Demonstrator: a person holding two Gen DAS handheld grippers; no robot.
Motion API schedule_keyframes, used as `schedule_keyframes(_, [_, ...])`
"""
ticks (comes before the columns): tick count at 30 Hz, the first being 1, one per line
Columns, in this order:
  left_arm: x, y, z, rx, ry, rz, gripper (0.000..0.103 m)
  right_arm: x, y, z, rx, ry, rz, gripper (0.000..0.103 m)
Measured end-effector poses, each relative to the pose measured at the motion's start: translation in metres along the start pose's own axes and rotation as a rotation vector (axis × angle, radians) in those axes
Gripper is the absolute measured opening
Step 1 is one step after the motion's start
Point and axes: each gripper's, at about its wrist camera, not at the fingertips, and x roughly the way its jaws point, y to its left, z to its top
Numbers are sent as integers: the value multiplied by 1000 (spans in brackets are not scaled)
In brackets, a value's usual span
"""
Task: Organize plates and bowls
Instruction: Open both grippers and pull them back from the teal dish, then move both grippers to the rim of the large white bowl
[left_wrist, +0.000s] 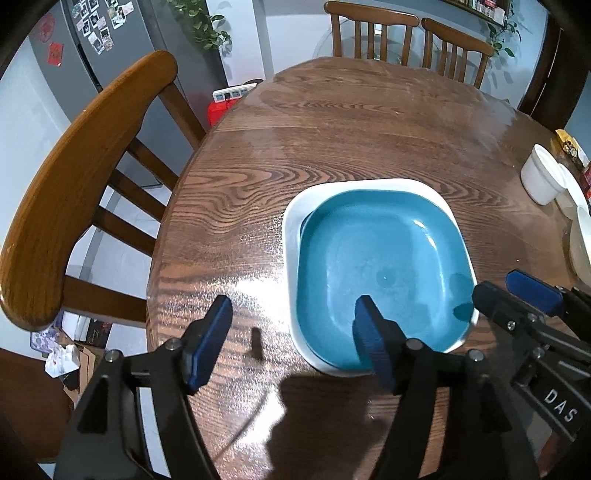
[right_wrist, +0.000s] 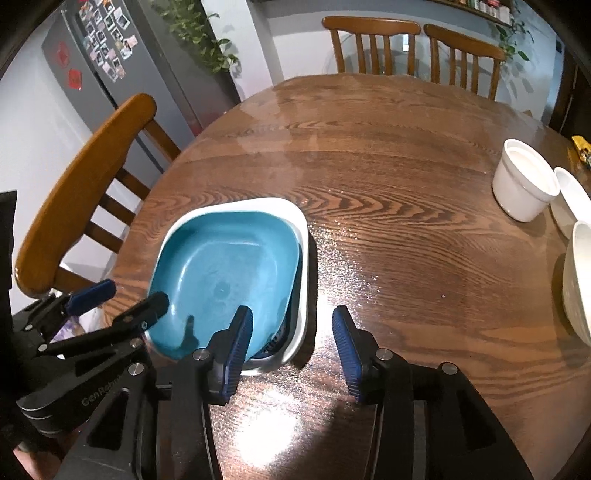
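Blue plate (left_wrist: 384, 266) nested in white dish (left_wrist: 295, 206), wooden table (left_wrist: 332, 129), white bowls (right_wrist: 524, 181) apart.

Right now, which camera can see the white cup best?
The right wrist view. The white cup stands whole and clear on the table there. The left wrist view shows the same cup smaller, squeezed against the picture's right edge.

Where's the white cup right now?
The white cup stands at the table's right edge in both views, beside other white bowls, far from the blue plate.
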Motion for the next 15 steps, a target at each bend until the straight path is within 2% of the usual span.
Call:
schedule_keyframes(3, [-4,-3,-3,-16,6,1,78,-6,-4,-2,11,-10,12,46])
schedule_keyframes(9, [-16,-14,-10,-36,2,-12,80,-24,-19,-6,24,-29,26,46])
schedule_keyframes(15, [-29,-32,-16,-36,-5,-30,88,-43,-35,-9,21,-53,33,46])
